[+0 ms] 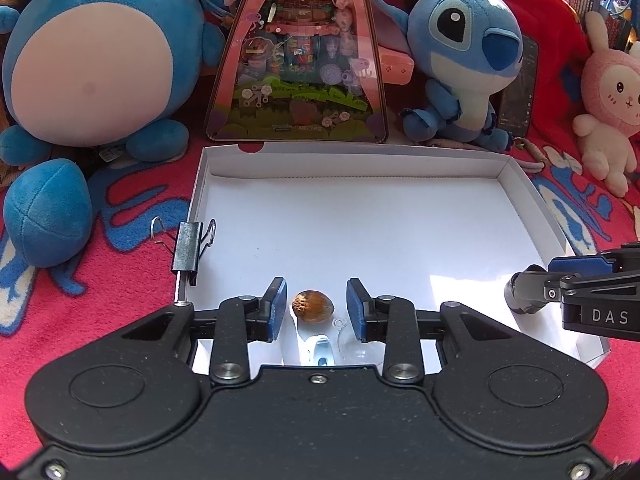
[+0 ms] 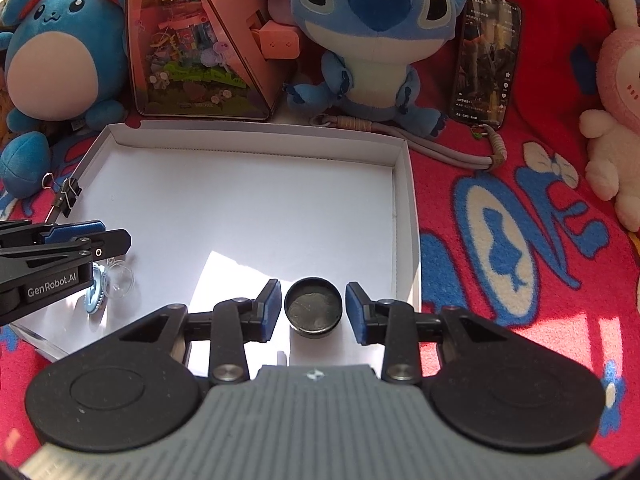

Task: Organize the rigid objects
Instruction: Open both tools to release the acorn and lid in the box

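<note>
A shallow white cardboard box [image 1: 360,160] lies open on a red blanket. Inside it, near the front edge, a brown walnut-like nut [image 1: 313,307] rests between the blue pads of my left gripper [image 1: 316,286], with a gap on each side; the jaws are open. In the right wrist view a round black tin [image 2: 314,310] sits on the box floor [image 2: 256,200] between the pads of my right gripper [image 2: 313,286], also open, the pads just clear of it. A clear suction cup with a pale blue piece [image 2: 116,276] lies under the left gripper [image 2: 80,240].
A metal binder clip [image 1: 186,248] is clamped on the box's left wall. Behind the box stand a round blue plush [image 1: 96,60], a pink toy package [image 1: 300,60], a blue big-eyed plush [image 2: 376,40] and a phone [image 2: 486,60]. A pink rabbit plush [image 1: 608,100] sits far right.
</note>
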`<state>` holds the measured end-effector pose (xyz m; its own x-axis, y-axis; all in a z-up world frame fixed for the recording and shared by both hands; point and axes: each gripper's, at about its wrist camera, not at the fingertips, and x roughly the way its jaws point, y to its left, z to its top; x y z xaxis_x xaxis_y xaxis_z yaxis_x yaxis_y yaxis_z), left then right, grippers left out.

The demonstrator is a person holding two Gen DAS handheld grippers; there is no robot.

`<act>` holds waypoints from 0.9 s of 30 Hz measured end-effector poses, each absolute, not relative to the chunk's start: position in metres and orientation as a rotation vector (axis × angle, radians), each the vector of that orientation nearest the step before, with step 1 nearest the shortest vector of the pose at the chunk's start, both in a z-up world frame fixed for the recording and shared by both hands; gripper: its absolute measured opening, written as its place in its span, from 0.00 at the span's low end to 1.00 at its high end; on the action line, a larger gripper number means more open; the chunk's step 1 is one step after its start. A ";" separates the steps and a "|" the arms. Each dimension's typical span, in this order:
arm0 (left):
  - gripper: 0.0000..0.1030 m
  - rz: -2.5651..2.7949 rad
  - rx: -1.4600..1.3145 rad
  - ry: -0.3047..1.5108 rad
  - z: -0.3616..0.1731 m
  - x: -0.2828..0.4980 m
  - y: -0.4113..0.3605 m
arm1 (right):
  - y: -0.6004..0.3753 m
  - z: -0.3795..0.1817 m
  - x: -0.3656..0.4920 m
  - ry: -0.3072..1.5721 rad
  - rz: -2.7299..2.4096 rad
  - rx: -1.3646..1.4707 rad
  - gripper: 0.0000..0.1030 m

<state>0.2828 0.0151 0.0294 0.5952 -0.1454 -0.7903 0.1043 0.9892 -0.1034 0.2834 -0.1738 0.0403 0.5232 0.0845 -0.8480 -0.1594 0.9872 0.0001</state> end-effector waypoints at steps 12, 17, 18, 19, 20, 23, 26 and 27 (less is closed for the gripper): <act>0.67 -0.164 -0.022 0.895 0.033 0.273 0.010 | -0.178 0.042 0.280 0.978 0.152 -0.048 0.75; 0.75 -0.162 -0.022 0.888 0.038 0.266 0.011 | -0.182 0.042 0.275 0.965 0.150 -0.029 0.82; 0.75 -0.163 -0.026 0.888 0.039 0.265 0.012 | -0.183 0.042 0.274 0.963 0.150 -0.024 0.83; 0.75 -0.165 -0.028 0.888 0.041 0.263 0.012 | -0.183 0.042 0.273 0.962 0.151 -0.021 0.83; 0.76 -0.168 -0.029 0.886 0.042 0.261 0.013 | -0.184 0.041 0.272 0.960 0.151 -0.019 0.84; 0.77 -0.177 -0.020 0.876 0.044 0.254 0.012 | -0.185 0.040 0.268 0.956 0.152 -0.014 0.85; 0.77 -0.186 -0.014 0.872 0.046 0.246 0.010 | -0.186 0.040 0.265 0.952 0.153 -0.017 0.85; 0.77 -0.190 -0.015 0.873 0.047 0.244 0.010 | -0.186 0.040 0.263 0.949 0.155 -0.016 0.86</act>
<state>0.2438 0.0102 0.0475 0.6268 -0.1722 -0.7599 0.1599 0.9829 -0.0909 0.2630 -0.1861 0.0398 0.5720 0.1248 -0.8107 -0.1393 0.9888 0.0540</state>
